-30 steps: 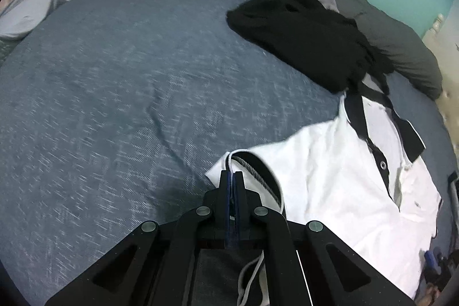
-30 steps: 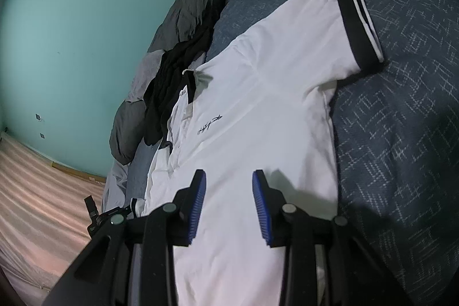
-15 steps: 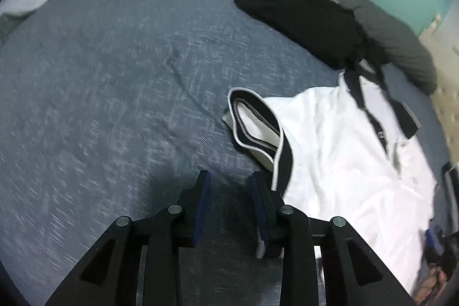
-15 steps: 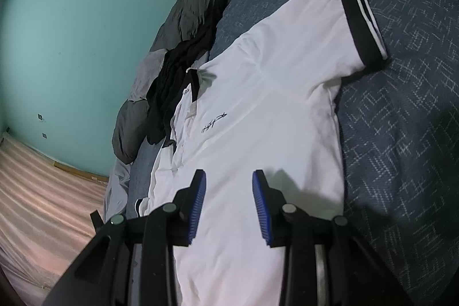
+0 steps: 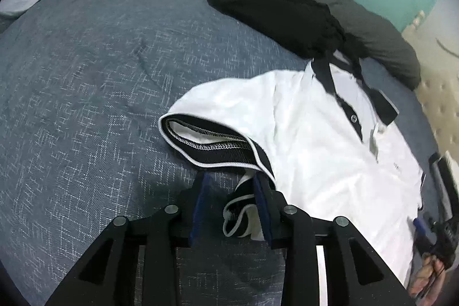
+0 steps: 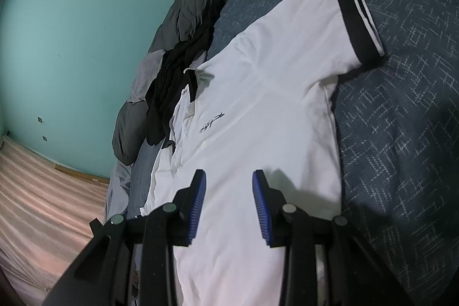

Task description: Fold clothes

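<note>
Covering most of both frames, the blue bed (image 5: 86,82) carries the white shirt (image 6: 272,93), spread flat from centre to lower right in my left view. A black garment (image 5: 275,13) lies heaped at upper right, touching the collar. My left gripper (image 5: 232,191) has just been opening; the black-trimmed sleeve (image 5: 212,142) sits loose between its fingers. My right gripper (image 6: 229,188) hovers, fingers apart, over the shirt's body.

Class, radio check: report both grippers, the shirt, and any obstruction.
Left gripper just opened, black-trimmed sleeve cuff loose between its jaws. Right gripper open over white polo shirt. Black garment touches the collar.
</note>
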Motion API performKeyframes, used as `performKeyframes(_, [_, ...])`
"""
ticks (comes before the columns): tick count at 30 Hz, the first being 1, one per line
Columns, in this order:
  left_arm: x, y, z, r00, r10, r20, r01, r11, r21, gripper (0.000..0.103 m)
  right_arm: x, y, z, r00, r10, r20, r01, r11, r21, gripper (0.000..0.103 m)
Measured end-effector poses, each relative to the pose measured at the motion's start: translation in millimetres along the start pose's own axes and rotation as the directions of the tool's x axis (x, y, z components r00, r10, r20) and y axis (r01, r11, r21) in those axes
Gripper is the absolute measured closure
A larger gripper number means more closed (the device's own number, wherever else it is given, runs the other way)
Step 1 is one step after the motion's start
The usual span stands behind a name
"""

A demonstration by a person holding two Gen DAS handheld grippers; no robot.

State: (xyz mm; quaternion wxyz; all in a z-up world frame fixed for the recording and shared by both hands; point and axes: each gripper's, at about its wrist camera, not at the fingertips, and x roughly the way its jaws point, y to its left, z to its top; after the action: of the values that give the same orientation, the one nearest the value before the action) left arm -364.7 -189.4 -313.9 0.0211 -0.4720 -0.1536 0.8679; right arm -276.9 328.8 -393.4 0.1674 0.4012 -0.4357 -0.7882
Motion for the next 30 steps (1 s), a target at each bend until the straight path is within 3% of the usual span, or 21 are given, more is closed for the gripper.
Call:
performKeyframes(10, [-4.0,14.9,3.1,0.995,-0.086,0.048,0.093,0.983,-0.161,0.058,-0.8,-1.6,0.6,1.0,0.004,0.002,-0.004,1.0,0.013,0.07])
performKeyframes(16, [-4.5,3.7,-7.0,0.996,-0.086,0.029,0.088,0.992,-0.086,0.055,-0.9,-1.9,1.3,1.0,0.005,0.002,-0.005,1.0,0.017,0.07])
performKeyframes(20, [-12.4,3.5,-11.9,0.993,-0.107,0.052,0.111,0.991,-0.081,0.054,-0.4,-1.9,2.3,1.0,0.005,0.003,-0.005,1.0,0.019,0.07])
performKeyframes(26, [-6.0,5.7,-14.8,0.996,-0.092,0.021,0.093,0.995,-0.044,0.055,-0.7,-2.2,1.9,1.0,0.006,0.0,-0.006,1.0,0.02,0.07])
performKeyframes(28, [-3.2,6.0,-14.3,0.995,-0.096,0.016,0.097,0.995,-0.038,0.065,-1.2,-2.4,1.8,1.0,0.007,0.001,-0.007,1.0,0.02,0.07])
performKeyframes(30, [-0.5,5.2,-14.3,0.996,-0.094,0.007,0.094,0.995,-0.024,0.095,-1.8,-3.2,1.9,1.0,0.007,0.003,-0.007,1.0,0.024,0.07])
